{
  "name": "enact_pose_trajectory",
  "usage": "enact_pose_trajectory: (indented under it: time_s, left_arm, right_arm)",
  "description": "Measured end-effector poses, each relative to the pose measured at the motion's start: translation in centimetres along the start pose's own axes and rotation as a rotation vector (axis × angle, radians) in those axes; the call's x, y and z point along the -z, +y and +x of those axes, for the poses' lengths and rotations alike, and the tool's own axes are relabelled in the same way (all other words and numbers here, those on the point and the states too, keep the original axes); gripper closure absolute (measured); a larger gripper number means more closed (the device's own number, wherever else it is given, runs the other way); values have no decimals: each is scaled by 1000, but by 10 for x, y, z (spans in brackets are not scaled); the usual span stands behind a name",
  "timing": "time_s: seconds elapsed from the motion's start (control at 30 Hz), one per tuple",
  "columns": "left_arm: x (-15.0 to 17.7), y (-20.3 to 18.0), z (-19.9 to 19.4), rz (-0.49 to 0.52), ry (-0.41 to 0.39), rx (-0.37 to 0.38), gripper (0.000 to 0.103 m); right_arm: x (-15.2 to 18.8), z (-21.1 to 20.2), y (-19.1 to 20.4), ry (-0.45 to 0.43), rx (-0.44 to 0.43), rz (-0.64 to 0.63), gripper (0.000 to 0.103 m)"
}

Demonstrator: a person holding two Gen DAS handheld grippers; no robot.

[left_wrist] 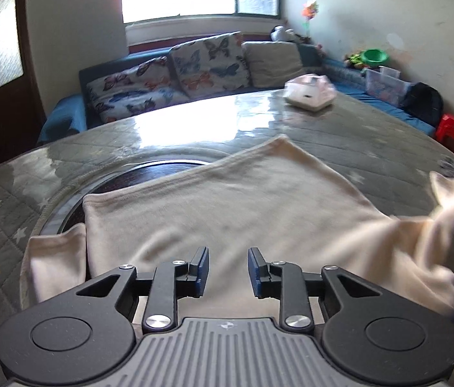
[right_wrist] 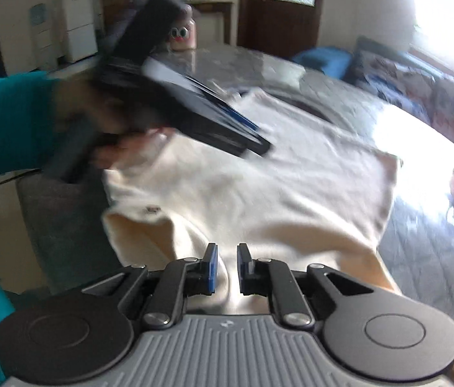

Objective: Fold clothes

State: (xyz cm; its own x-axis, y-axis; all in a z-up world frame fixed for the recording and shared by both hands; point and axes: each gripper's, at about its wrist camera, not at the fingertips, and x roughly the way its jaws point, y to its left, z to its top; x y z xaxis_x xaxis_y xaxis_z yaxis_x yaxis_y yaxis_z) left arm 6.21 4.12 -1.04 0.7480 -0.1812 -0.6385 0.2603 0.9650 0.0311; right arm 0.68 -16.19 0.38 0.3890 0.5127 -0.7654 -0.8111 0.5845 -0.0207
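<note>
Cream garment (left_wrist: 227, 200) lay spread on the surface (left_wrist: 372, 122) just ahead of both grippers, flattened for folding. Left gripper (left_wrist: 228, 269) hovered released above its near hem. Right gripper (right_wrist: 227, 269) had its jaws parted and cloth bunched between them (grip uncertain, blurry). Far edge ahead stayed unobstructed, with bare surface beyond.

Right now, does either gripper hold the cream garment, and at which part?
Neither. The left gripper and right gripper are open above the cream garment; nothing sits between the fingers.
</note>
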Motion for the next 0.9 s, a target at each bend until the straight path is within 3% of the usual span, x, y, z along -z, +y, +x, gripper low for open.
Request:
enact_pose_trajectory:
  time_s: [0.17, 0.37, 0.57, 0.67, 0.73, 0.9]
  left_arm:
    - [31, -23, -35, 36, -13, 64, 74]
    - [58, -43, -55, 78, -11, 107, 74]
    - [68, -46, -58, 94, 2, 128, 74]
    - [71, -45, -60, 100, 0, 136, 73]
    - [70, -44, -60, 109, 5, 147, 73]
    - [54, -43, -69, 143, -25, 169, 72]
  right_arm:
    - [12, -6, 0, 36, -7, 9, 88]
    - [0, -6, -13, -36, 63, 62, 82]
    - [0, 20, -27, 7, 129, 94, 82]
    - [11, 13, -29, 32, 154, 95, 80]
    - [17, 8, -31, 46, 165, 95, 70]
    - [19, -7, -39, 12, 179, 133, 69]
